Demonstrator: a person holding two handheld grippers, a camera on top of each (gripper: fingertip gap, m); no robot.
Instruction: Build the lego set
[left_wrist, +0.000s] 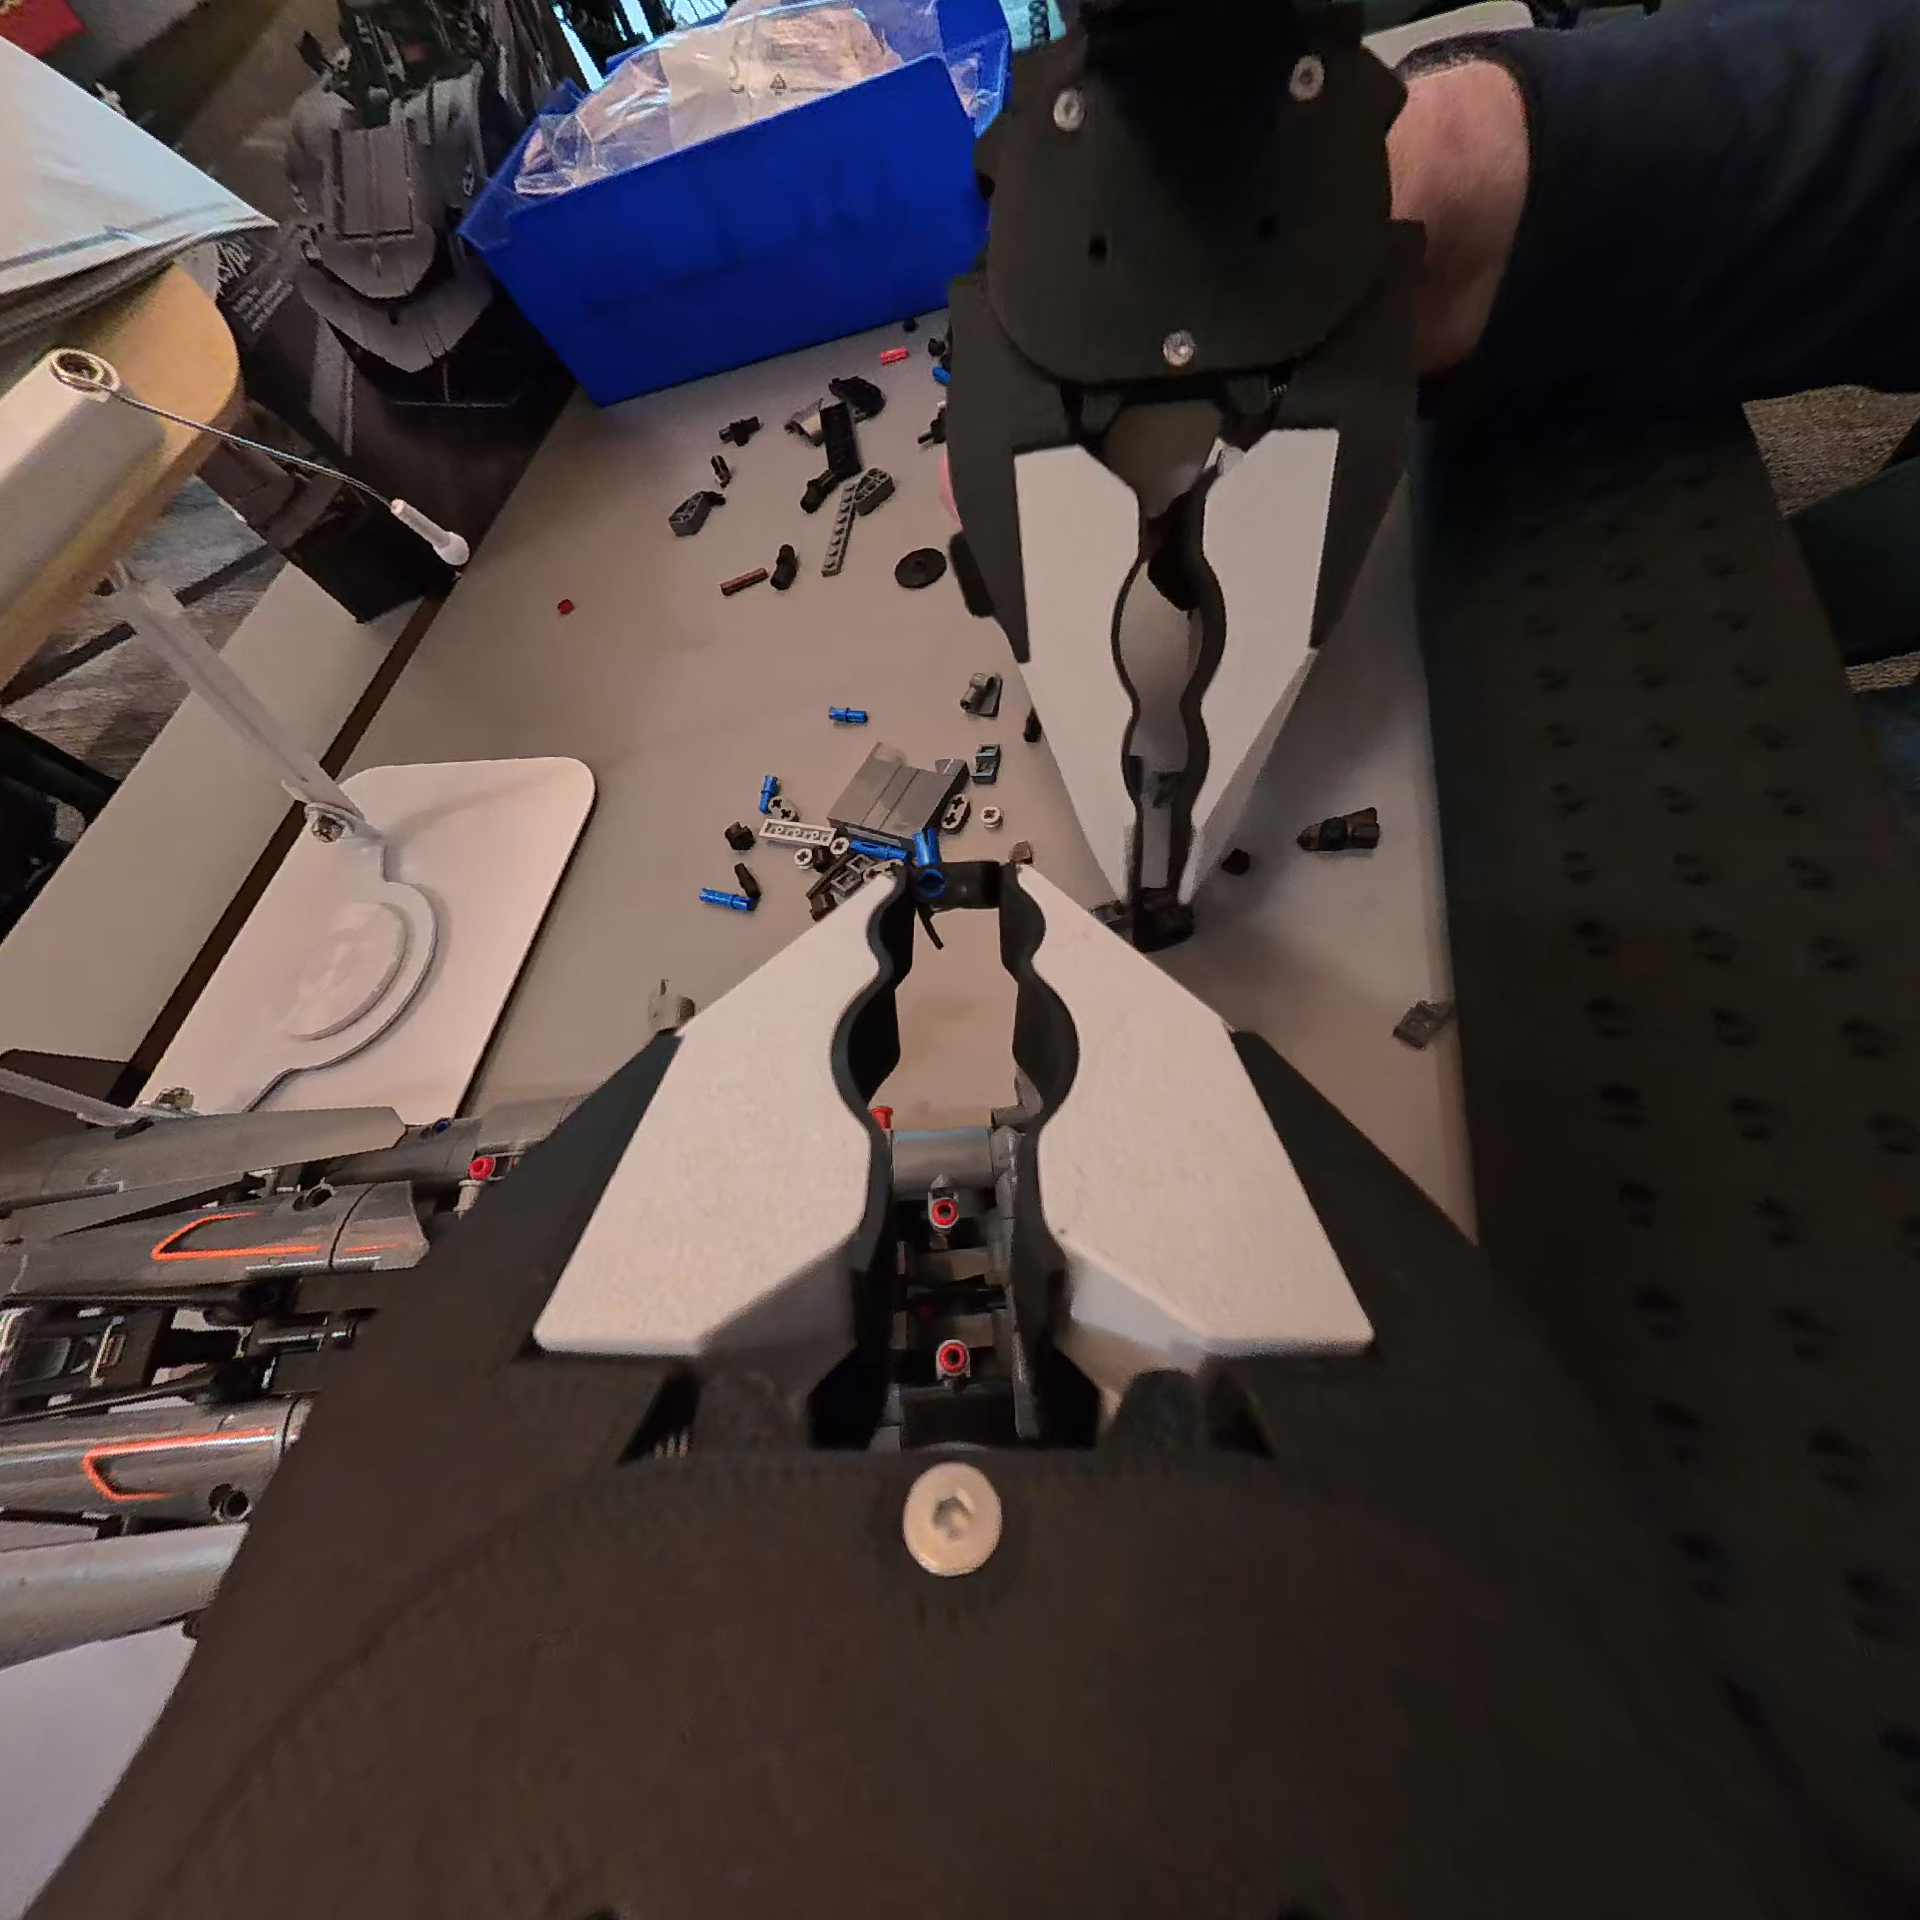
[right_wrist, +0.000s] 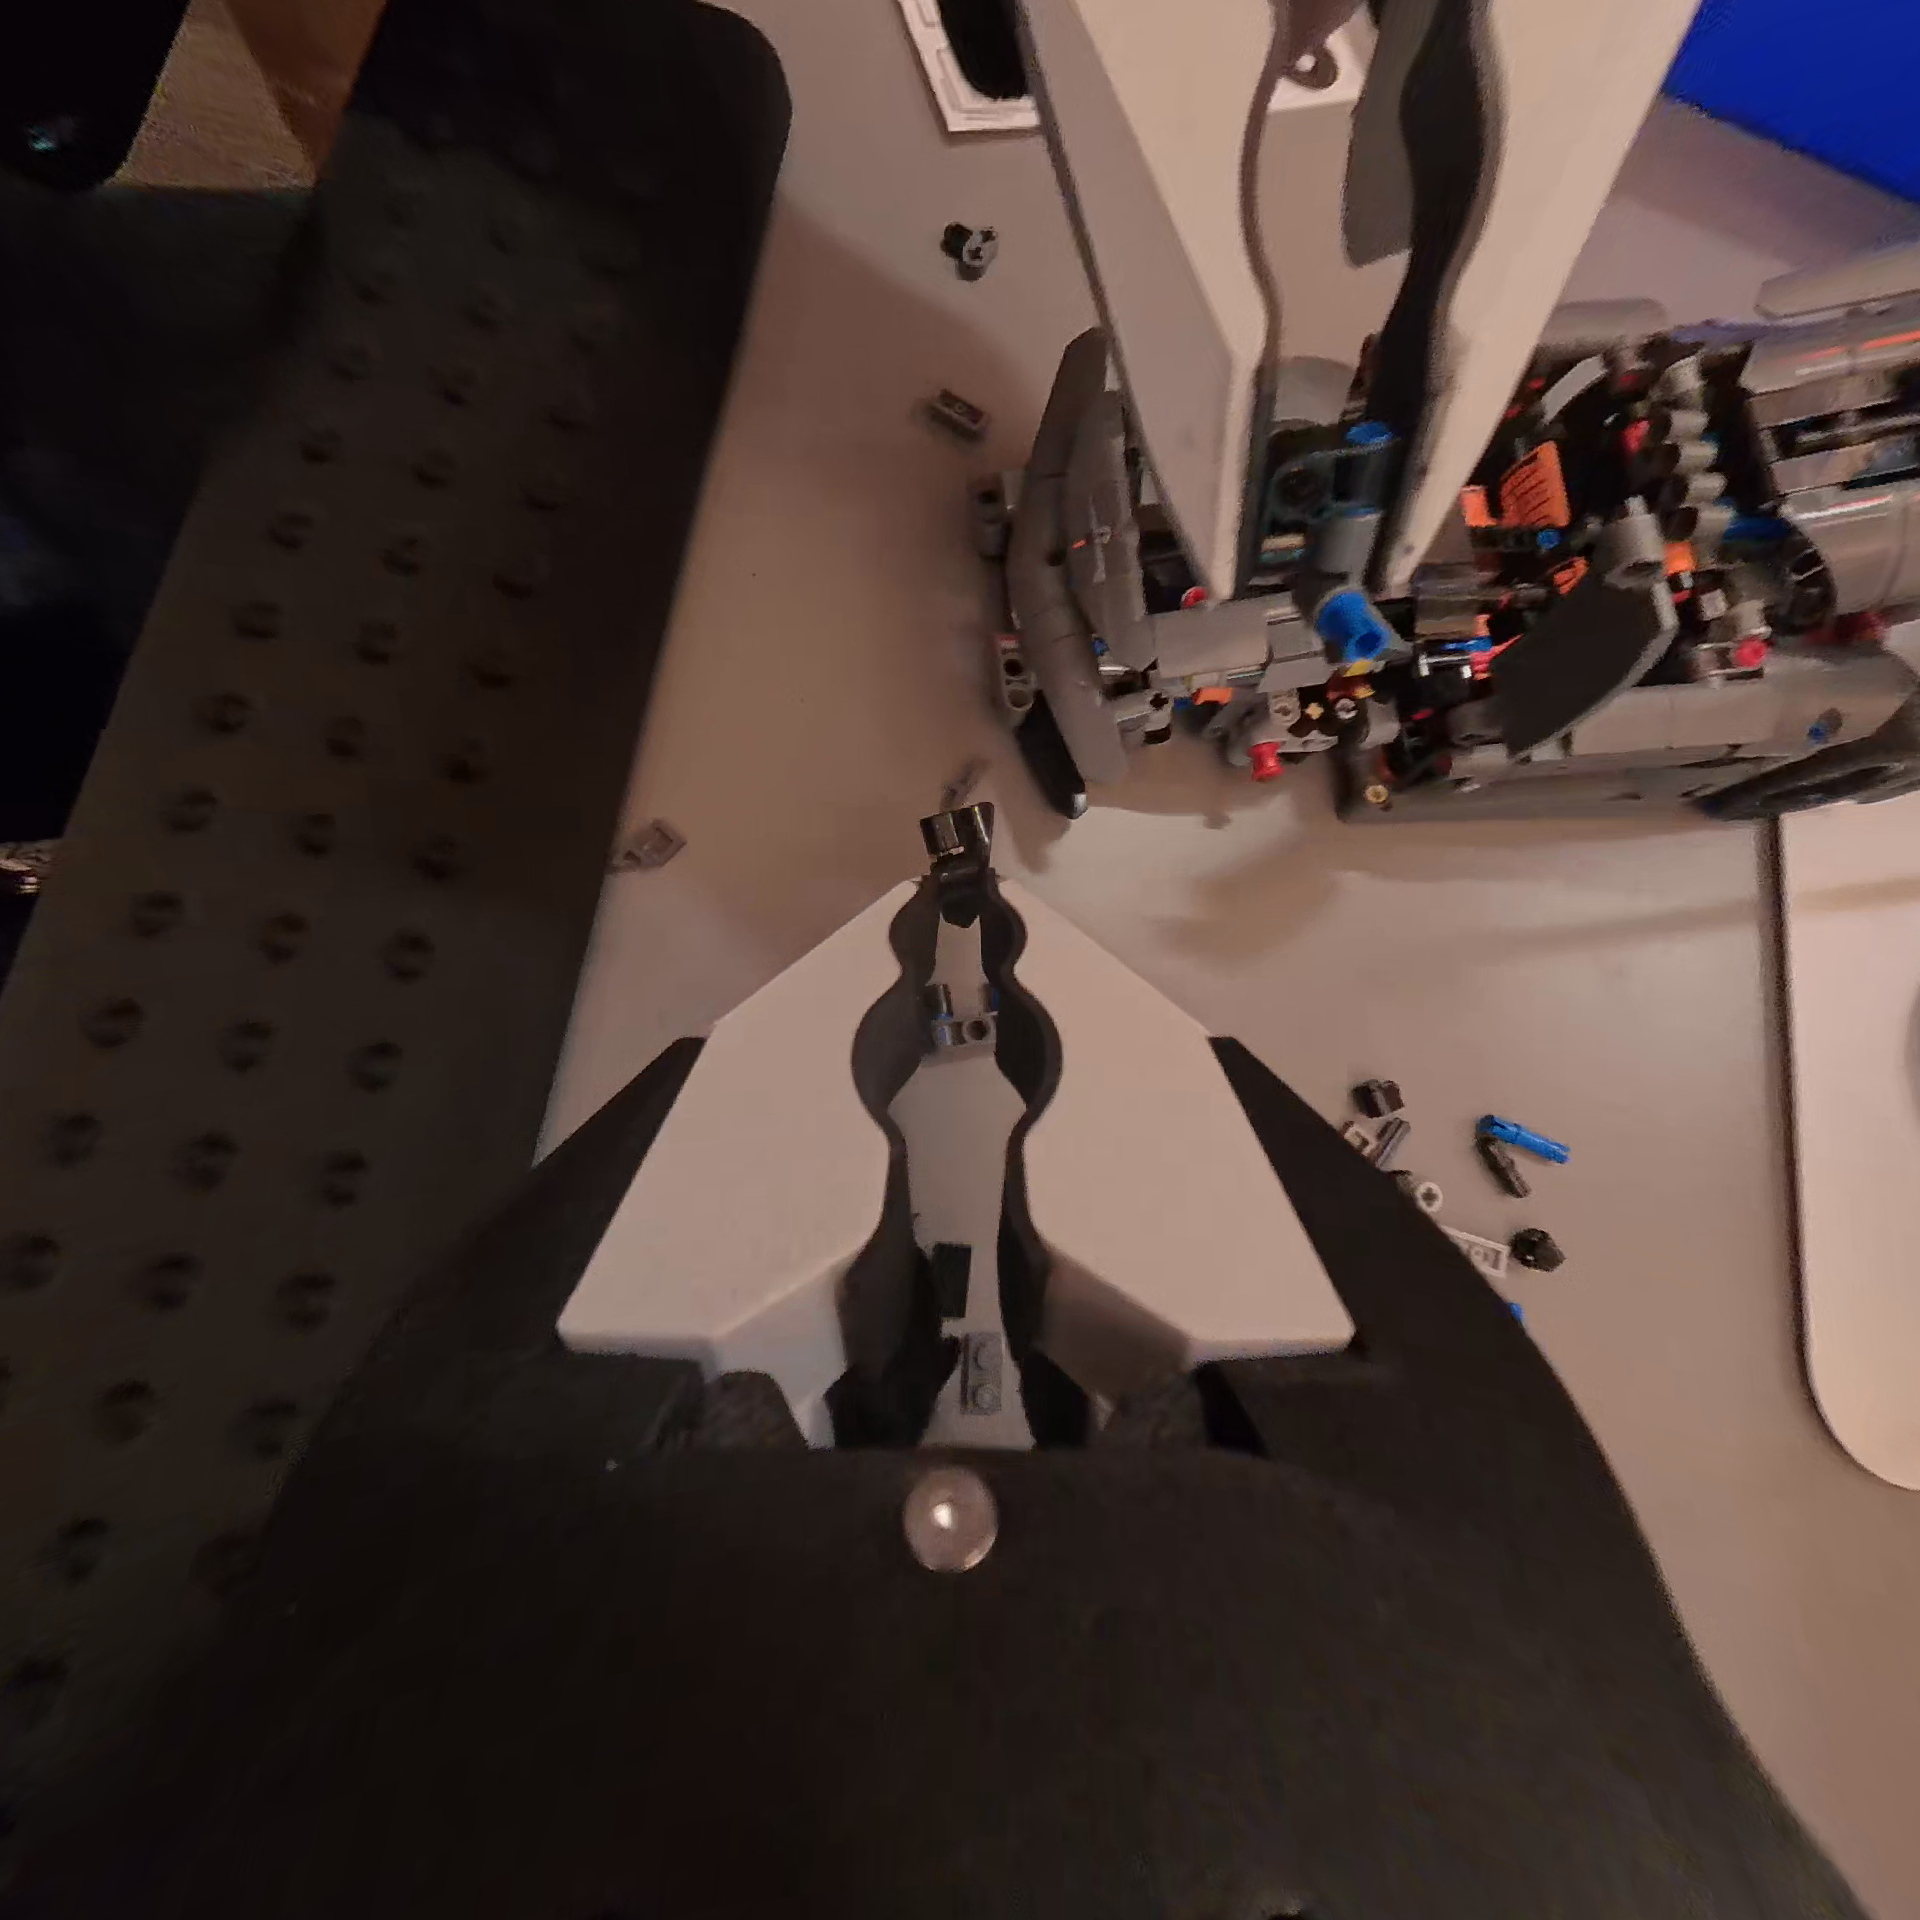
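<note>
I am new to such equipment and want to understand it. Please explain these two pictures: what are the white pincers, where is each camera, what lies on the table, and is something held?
There is no robot. A person holds a two-finger gripper in each hand, and a camera on each gripper looks forward along its fingers. One picture comes from the left gripper, the other from the right gripper. Each picture also shows the other gripper farther off. On the grey table lie loose Lego pieces, a half-built grey Lego model and a blue bin. The left gripper seems to pinch a black and blue piece. The right gripper pinches a small black piece.
</note>
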